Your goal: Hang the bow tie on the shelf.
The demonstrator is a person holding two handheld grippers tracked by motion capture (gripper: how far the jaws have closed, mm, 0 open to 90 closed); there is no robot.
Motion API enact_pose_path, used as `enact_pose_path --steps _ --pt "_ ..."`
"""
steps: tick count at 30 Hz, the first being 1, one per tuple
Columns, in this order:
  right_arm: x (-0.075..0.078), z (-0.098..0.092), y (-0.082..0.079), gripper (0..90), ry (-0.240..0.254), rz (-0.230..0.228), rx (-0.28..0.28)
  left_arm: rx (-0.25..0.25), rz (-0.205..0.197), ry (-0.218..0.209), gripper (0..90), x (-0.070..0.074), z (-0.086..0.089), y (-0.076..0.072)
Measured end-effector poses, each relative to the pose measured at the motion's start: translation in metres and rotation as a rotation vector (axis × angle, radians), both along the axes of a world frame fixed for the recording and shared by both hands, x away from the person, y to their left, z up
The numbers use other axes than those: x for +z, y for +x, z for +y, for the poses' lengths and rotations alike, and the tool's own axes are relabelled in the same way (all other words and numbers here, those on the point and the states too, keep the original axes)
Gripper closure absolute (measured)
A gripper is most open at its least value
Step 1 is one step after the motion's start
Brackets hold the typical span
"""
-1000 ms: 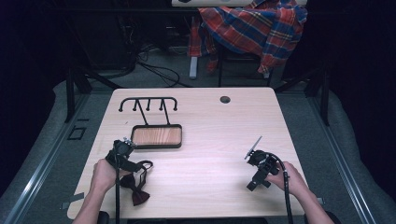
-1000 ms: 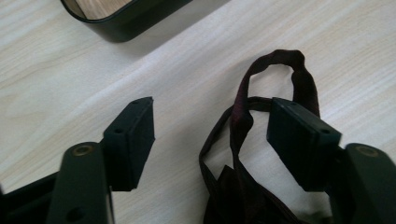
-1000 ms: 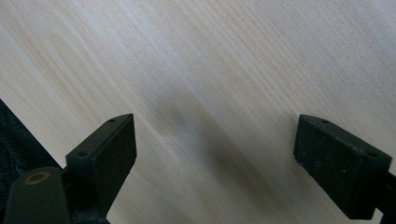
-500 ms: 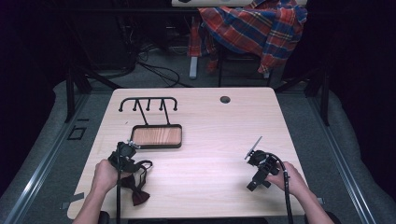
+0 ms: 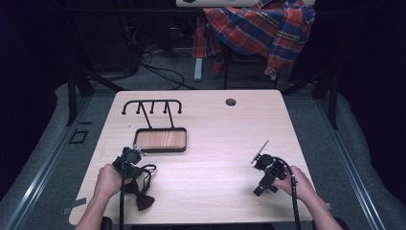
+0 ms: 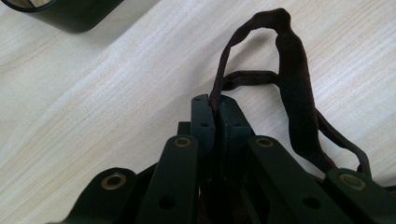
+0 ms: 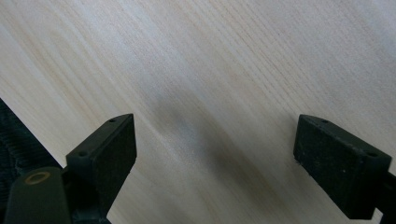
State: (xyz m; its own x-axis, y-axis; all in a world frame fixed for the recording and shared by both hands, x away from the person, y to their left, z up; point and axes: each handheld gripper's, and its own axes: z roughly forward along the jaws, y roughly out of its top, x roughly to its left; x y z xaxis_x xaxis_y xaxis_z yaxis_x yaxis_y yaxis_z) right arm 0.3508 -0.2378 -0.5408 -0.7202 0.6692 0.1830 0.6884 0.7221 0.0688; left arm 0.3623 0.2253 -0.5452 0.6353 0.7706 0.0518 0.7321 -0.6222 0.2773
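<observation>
Two grippers sit low over the pale wooden counter (image 5: 215, 143). The left gripper (image 6: 212, 105) has its jaws pressed together on the thin strap of a dark maroon bow tie (image 5: 140, 195) (the bow itself lies on the counter near the front edge, just beside the left hand (image 5: 109, 179)). The right gripper (image 7: 215, 154) has its jaws wide apart above bare wood. A black metal rack with a wooden base (image 5: 160, 140) stands beyond the left gripper.

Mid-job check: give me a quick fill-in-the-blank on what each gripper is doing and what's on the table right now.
1. The left gripper is shut on the ___ of the dark red bow tie.
2. The right gripper has its jaws ___ over bare table.
3. The black hook rack has a ___ base.

Missing words: strap; open; wooden
</observation>
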Motion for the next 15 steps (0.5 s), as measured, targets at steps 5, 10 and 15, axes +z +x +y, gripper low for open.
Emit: enact_pose_path --steps 5,10,15 --pt "0.001 0.000 0.001 13.0 -0.012 0.008 0.014 0.002 -0.005 0.001 88.1 0.001 0.001 -0.001" --pt "0.001 0.000 0.001 13.0 -0.008 0.005 0.012 0.038 -0.048 -0.029 88.2 0.010 0.005 -0.004" --pt "0.001 0.000 0.001 13.0 -0.010 0.007 0.011 0.056 -0.083 -0.056 88.2 0.019 0.009 -0.008"
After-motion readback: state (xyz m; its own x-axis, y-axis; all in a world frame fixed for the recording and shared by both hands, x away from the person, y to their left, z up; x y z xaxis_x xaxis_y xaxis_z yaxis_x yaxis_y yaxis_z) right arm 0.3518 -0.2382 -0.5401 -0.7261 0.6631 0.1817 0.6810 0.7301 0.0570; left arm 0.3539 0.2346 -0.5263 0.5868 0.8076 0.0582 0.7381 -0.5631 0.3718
